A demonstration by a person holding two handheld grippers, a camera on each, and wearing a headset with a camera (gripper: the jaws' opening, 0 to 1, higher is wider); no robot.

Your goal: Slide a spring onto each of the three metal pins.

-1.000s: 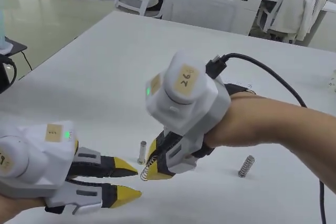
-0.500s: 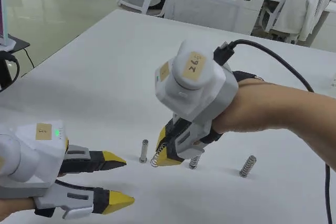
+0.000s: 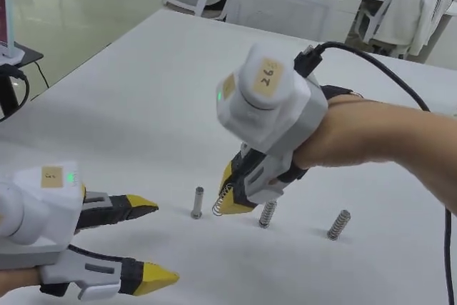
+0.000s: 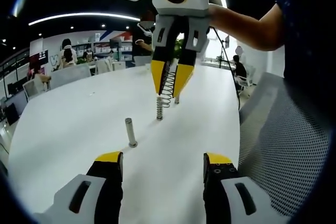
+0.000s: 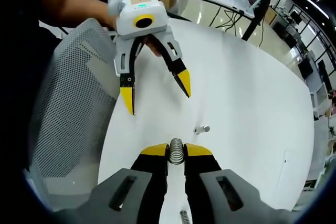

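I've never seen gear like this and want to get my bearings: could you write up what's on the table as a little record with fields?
surface: white table
right gripper: shut on a held spring, tips low near the table
left gripper: open, empty, off to one side
bare pin: upright, just beside the right gripper's tips
nearer standing spring: upright, close to the right gripper
farther standing spring: upright, apart from the rest
unclear: whether pins sit inside the two standing springs
work left: the bare pin has no spring yet
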